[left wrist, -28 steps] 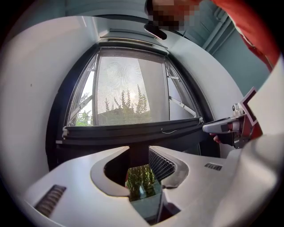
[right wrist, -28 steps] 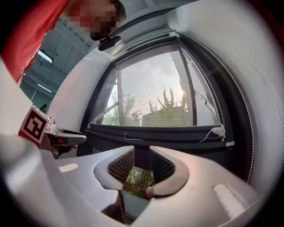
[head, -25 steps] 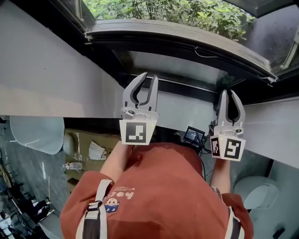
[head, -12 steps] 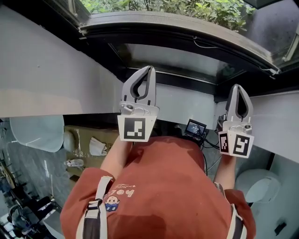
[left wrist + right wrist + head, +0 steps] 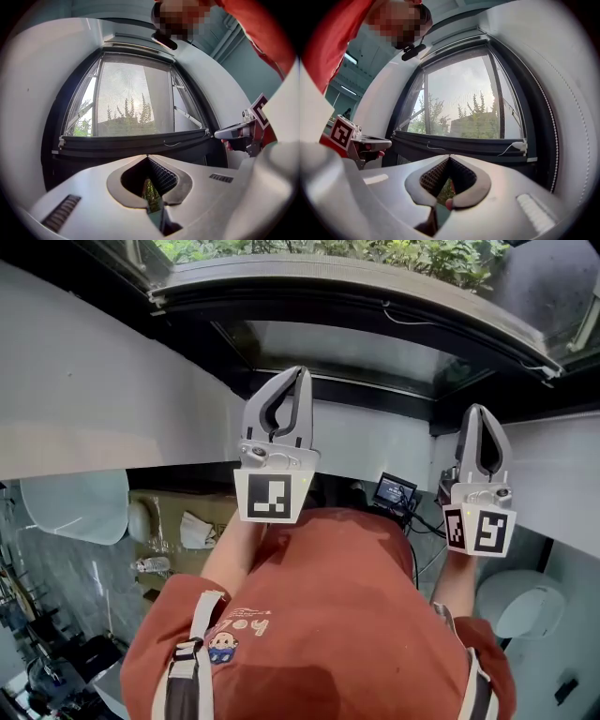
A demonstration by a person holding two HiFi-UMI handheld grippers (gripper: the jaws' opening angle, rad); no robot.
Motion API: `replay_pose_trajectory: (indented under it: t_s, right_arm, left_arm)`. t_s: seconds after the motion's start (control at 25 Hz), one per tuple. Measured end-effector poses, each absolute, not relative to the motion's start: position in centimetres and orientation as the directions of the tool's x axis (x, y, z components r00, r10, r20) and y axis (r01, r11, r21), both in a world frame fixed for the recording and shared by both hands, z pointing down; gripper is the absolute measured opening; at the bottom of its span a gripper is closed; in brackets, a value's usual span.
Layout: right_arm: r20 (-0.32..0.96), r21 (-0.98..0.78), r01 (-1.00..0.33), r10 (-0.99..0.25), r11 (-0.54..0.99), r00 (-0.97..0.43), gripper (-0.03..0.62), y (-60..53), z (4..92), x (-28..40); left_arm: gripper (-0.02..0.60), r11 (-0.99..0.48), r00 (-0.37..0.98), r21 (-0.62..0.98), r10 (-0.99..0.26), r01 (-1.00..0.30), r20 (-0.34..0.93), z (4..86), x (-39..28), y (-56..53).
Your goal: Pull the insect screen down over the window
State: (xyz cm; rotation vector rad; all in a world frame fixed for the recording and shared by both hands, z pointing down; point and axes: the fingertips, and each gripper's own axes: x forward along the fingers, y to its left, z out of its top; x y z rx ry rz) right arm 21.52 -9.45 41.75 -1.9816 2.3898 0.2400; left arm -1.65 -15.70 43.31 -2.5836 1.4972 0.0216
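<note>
The insect screen's dark bottom bar (image 5: 375,292) runs across the window (image 5: 347,338), with grey mesh (image 5: 133,101) above it in the left gripper view. Seen from the grippers, the bar (image 5: 136,141) (image 5: 459,143) lies just beyond both sets of tips. My left gripper (image 5: 302,373) is shut and empty, pointing at the window's dark lower frame; its tips (image 5: 148,157) meet below the bar. My right gripper (image 5: 480,411) is shut and empty too, to the right by the white wall. Nothing sits between its jaws (image 5: 450,157).
A thin white cord (image 5: 513,147) hangs on the bar, and a bead chain (image 5: 553,131) runs down the right window side. Below me are a small screen (image 5: 394,491), a cardboard box (image 5: 183,526) and white round seats (image 5: 75,507) (image 5: 520,606).
Both grippers' jaws stood apart a second ago and are now closed, with nothing caught in them. The hands have hardly shifted; the view has tipped slightly.
</note>
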Motion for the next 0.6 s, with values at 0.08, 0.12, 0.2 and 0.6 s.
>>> replay_pose_trajectory:
  t_s: [0.08, 0.12, 0.2, 0.6]
  right_arm:
    - [-0.112, 0.104, -0.976, -0.973, 0.19, -0.201, 0.009, -9.31, 41.83, 21.35]
    - [-0.107, 0.106, -0.976, -0.973, 0.192, -0.203, 0.009, -9.23, 41.89, 21.41]
    - [-0.098, 0.109, -0.975, -0.974, 0.193, -0.203, 0.009, -9.0, 41.95, 21.73]
    - [-0.092, 0.121, -0.974, -0.975, 0.193, -0.205, 0.009, -8.57, 41.87, 21.94]
  left_arm:
    - [0.005, -0.49, 0.502, -0.127, -0.86, -0.862, -0.092, 43.29, -1.52, -15.68]
    - [0.005, -0.491, 0.503, -0.125, -0.86, -0.862, -0.09, 43.33, -1.47, -15.65]
    - [0.006, -0.493, 0.505, -0.123, -0.859, -0.861, -0.088, 43.37, -1.38, -15.55]
    - [0.005, -0.504, 0.518, -0.135, -0.85, -0.853, -0.099, 43.01, -0.73, -15.21]
